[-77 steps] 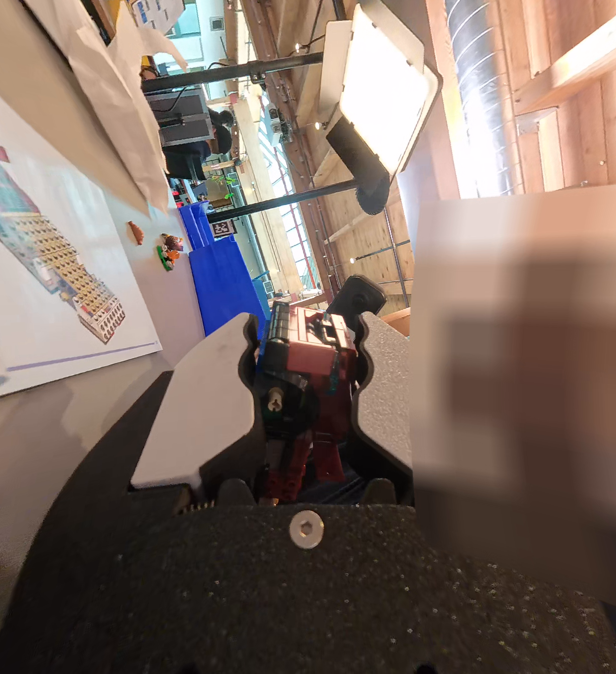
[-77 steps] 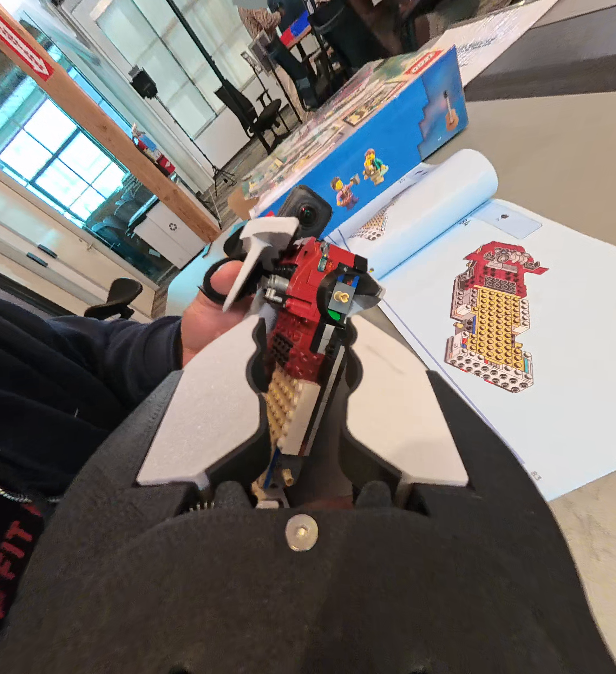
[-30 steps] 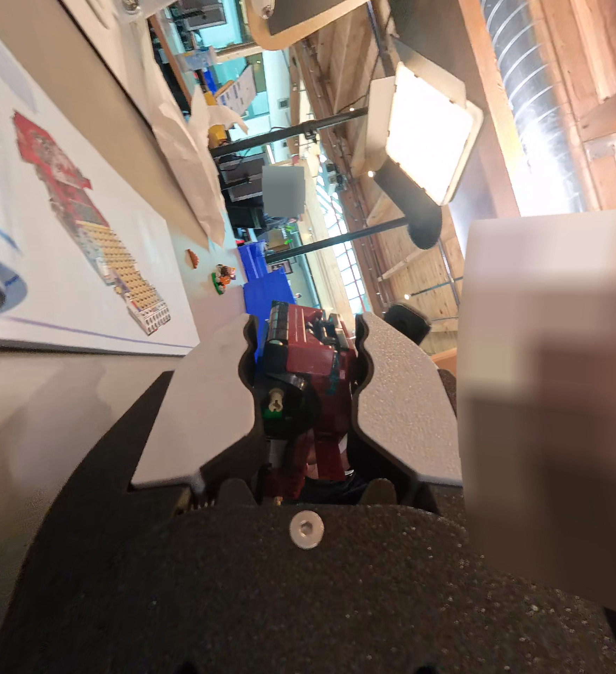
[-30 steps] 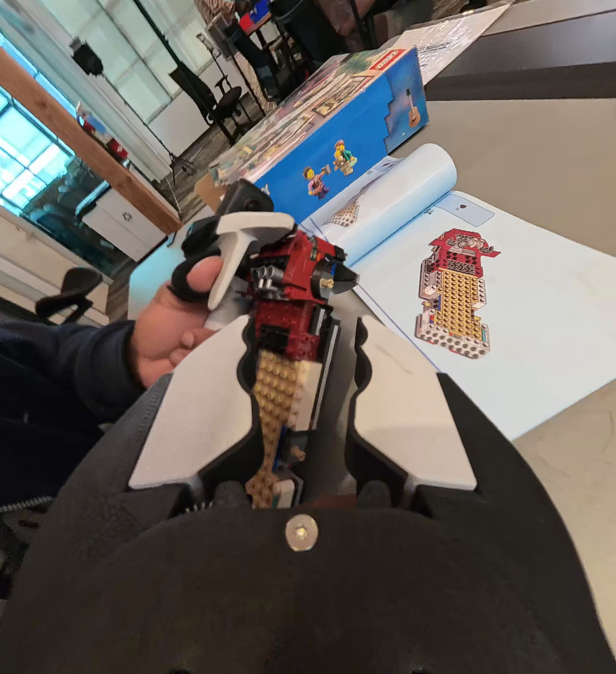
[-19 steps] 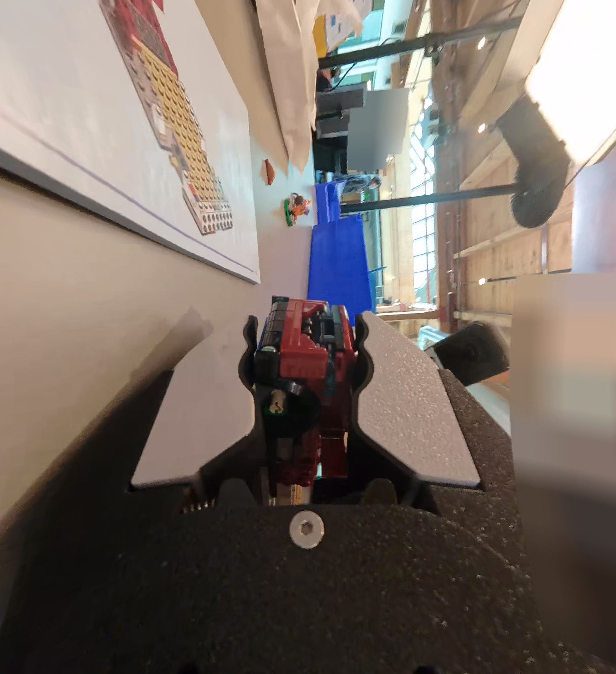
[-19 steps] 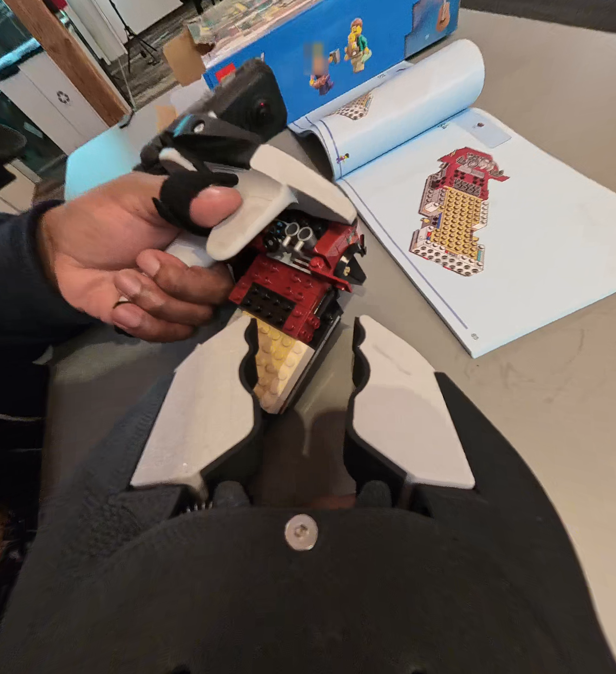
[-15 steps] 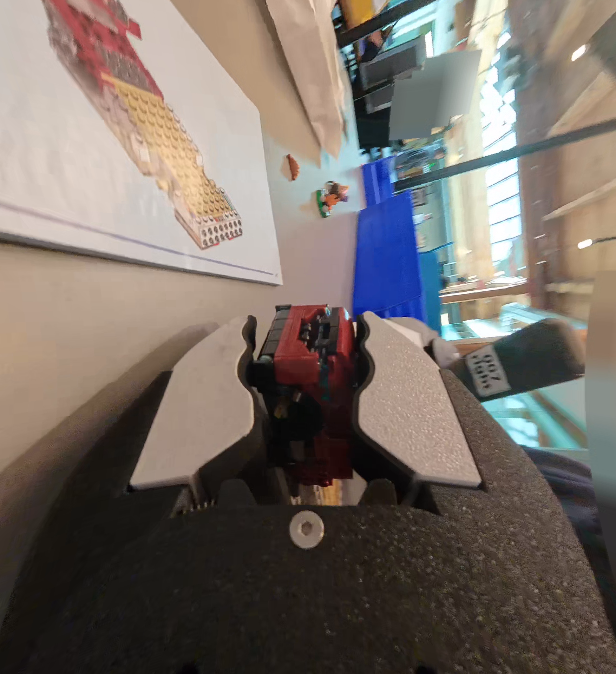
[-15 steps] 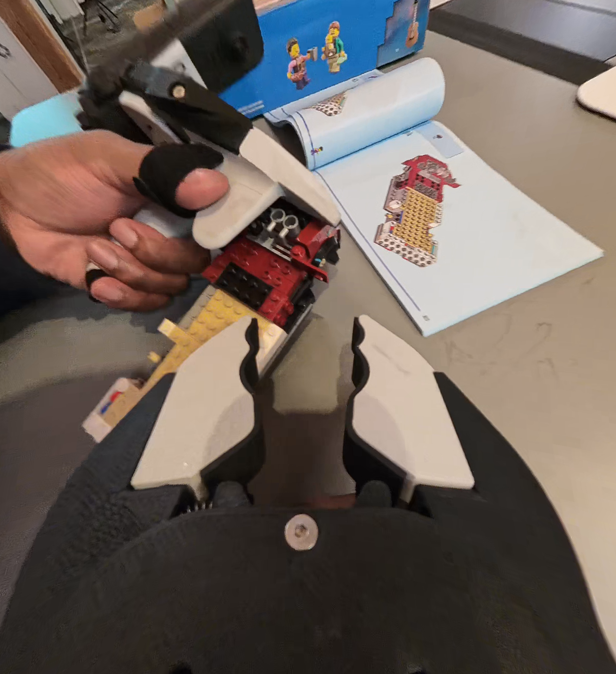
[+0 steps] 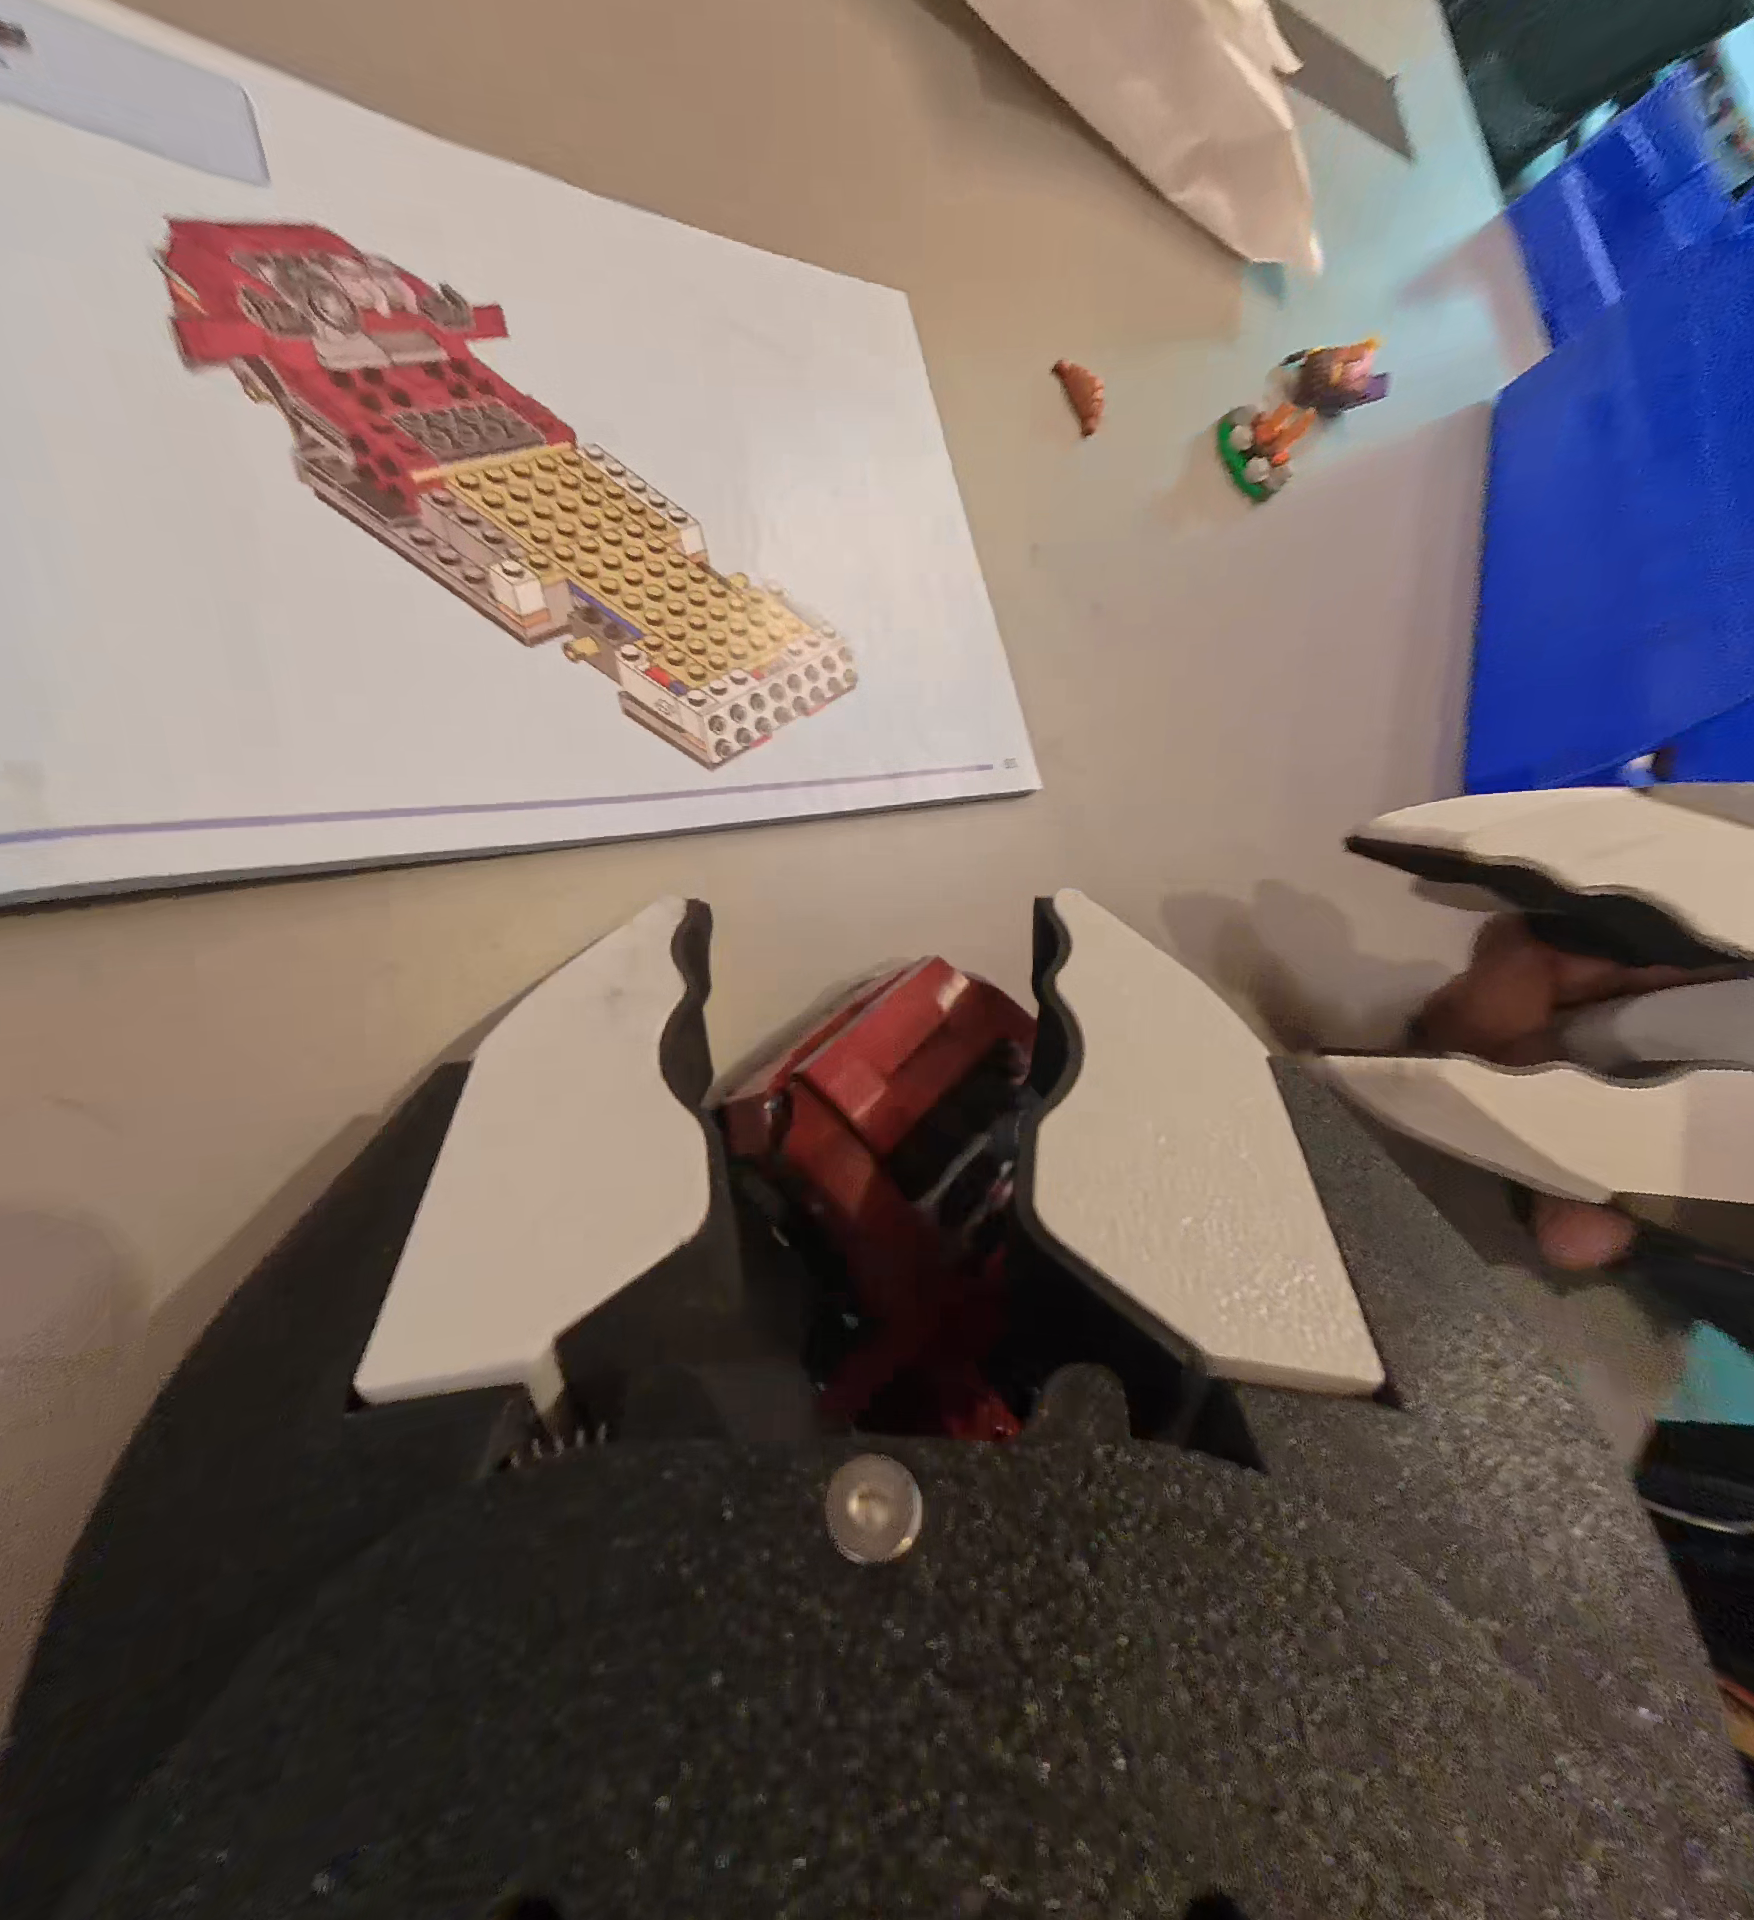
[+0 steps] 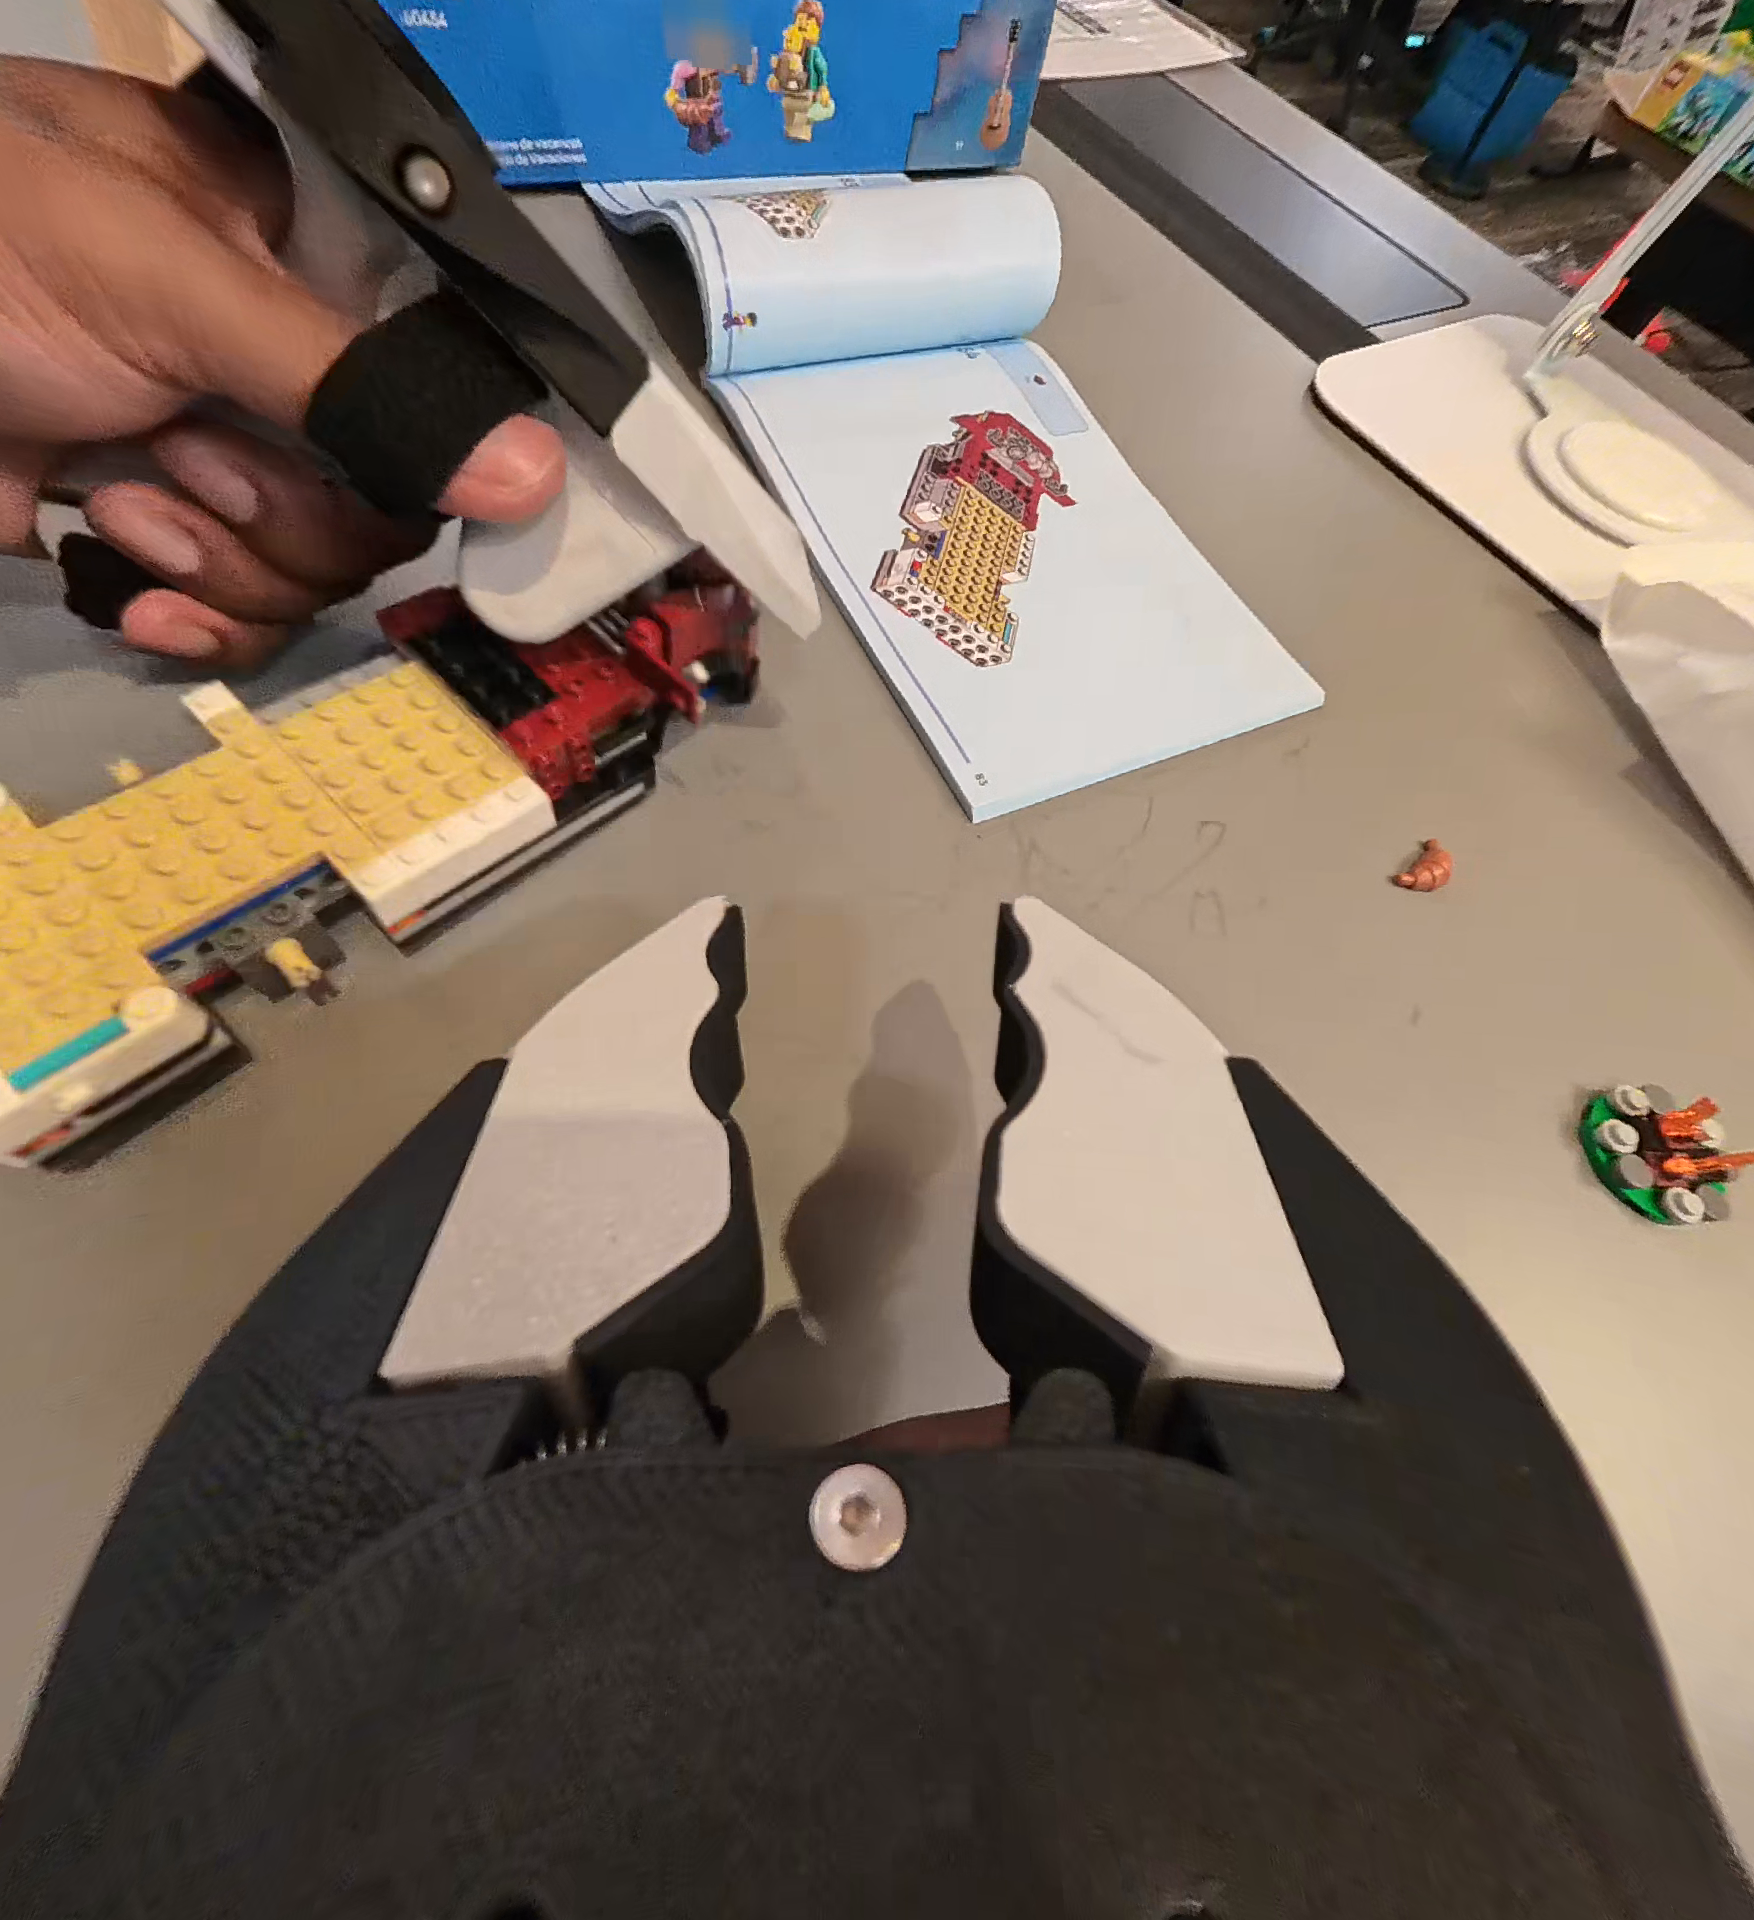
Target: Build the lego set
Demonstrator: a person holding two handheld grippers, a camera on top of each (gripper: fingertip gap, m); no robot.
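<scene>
A brick model with a dark red front and a tan studded deck lies flat on the grey table. My left gripper is over its red front, which sits between the spread fingers; table shows between the left fingertip and the bricks, so the pads do not press on it. In the right wrist view a hand holds that gripper down over the red end. My right gripper is open and empty above bare table, just right of the model. It also shows at the right of the left wrist view.
An open instruction booklet lies beyond the model, with a blue box behind it. A small brown croissant piece and a green round piece with orange flames lie to the right. A white paper bag and a white lamp base sit at far right. From either gripper's tips it is about 15 cm to the small brown croissant piece. My left wrist view looks at it from another angle.
The model was held in the air by both grippers. My right gripper let go and drew back. My left gripper brought the model down onto the table and its fingers spread wider.
</scene>
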